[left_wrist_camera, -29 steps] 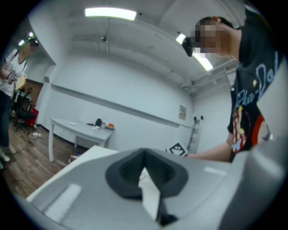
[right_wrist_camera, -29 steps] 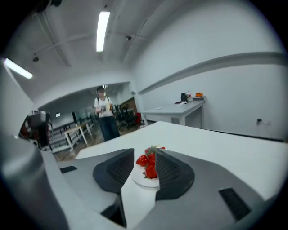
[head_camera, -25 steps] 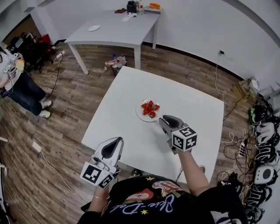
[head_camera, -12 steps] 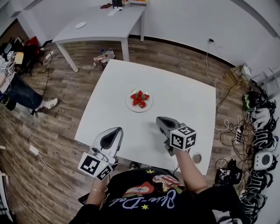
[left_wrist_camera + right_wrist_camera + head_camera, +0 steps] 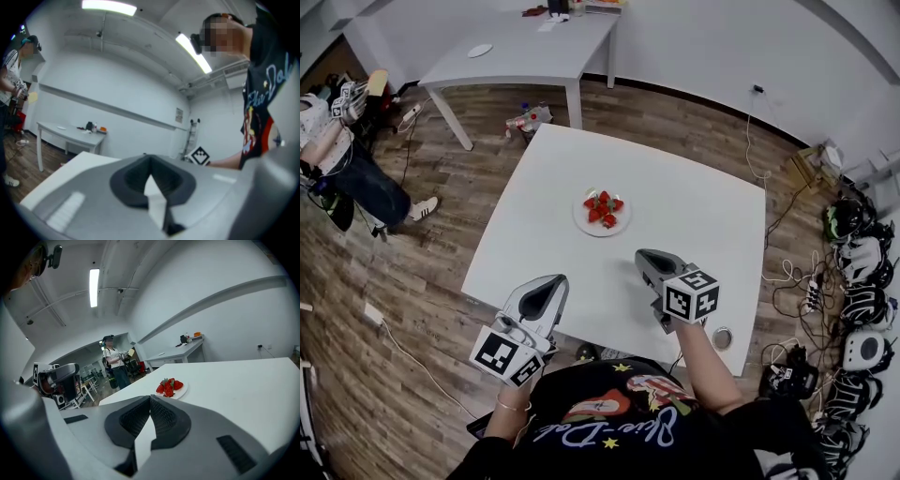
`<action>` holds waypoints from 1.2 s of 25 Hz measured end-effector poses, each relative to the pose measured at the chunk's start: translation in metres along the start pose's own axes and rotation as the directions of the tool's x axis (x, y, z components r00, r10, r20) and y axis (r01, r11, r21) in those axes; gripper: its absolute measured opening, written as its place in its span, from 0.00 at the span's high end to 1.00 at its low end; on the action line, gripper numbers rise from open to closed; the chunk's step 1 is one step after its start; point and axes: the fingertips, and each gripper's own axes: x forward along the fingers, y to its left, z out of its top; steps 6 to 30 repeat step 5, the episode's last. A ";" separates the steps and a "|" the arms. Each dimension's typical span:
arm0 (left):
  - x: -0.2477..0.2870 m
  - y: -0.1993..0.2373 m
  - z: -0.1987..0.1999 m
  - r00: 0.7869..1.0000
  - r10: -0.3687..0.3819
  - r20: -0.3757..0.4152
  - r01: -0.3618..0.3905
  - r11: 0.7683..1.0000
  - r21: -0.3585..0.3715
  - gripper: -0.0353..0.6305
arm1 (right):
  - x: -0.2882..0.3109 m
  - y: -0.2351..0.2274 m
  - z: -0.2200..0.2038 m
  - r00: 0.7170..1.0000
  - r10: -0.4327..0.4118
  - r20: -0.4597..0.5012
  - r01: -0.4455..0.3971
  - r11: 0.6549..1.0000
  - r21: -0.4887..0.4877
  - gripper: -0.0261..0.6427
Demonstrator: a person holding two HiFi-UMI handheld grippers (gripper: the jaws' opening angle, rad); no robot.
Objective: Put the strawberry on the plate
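Observation:
Several red strawberries (image 5: 602, 208) lie in a heap on a white plate (image 5: 602, 224) in the middle of the white table (image 5: 703, 216). In the right gripper view the strawberries (image 5: 168, 386) and the plate (image 5: 181, 391) sit just beyond the jaws. My right gripper (image 5: 643, 259) hovers over the table's near part, right of and nearer than the plate, shut with nothing in it (image 5: 150, 398). My left gripper (image 5: 551, 284) is held at the table's near left edge, jaws together at the tips, empty (image 5: 150, 161).
A second grey table (image 5: 525, 56) with a small dish and some items stands at the back. A person (image 5: 347, 141) stands on the wooden floor at far left. Headsets and cables (image 5: 853, 281) lie along the right wall.
The right gripper has drawn back from the plate toward me. The strawberries stay on the plate. The person at left has walked further into view.

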 end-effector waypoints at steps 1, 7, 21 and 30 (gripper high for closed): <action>-0.001 0.000 0.000 1.000 0.005 -0.003 -0.005 1.000 0.004 0.96 | 0.000 -0.001 0.000 1.000 -0.002 0.000 0.002 1.000 -0.001 0.93; -0.005 0.000 -0.004 1.000 0.018 -0.018 -0.018 1.000 0.005 0.96 | 0.000 -0.002 -0.001 1.000 -0.006 0.002 0.006 1.000 0.000 0.93; -0.005 0.000 -0.004 1.000 0.018 -0.018 -0.018 1.000 0.005 0.96 | 0.000 -0.002 -0.001 1.000 -0.006 0.002 0.006 1.000 0.000 0.93; -0.005 0.000 -0.004 1.000 0.018 -0.018 -0.018 1.000 0.005 0.96 | 0.000 -0.002 -0.001 1.000 -0.006 0.002 0.006 1.000 0.000 0.93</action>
